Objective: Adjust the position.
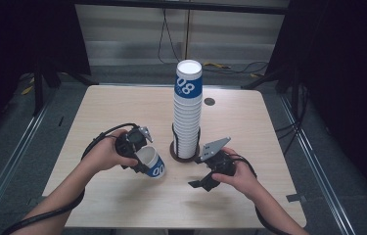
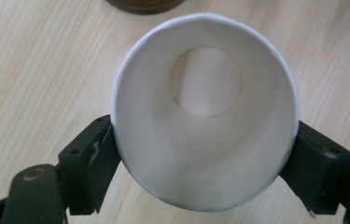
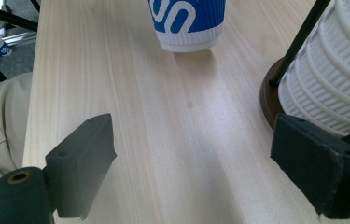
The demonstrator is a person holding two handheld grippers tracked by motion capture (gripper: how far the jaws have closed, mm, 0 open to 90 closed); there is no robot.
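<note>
While my left gripper (image 1: 139,164) lightly pinched the flimsy paper cup (image 2: 204,112) by its rim, my right gripper (image 3: 210,163) gaped empty.

Cup stack (image 3: 331,79) cropped (right edge)

White paper cup (image 2: 204,112) sits mouth-up between the tongs (image 2: 204,165)

left gripper (image 1: 144,164): jaws clamped (angled down) | right gripper (image 1: 198,183): jaws wide apart, low
</note>
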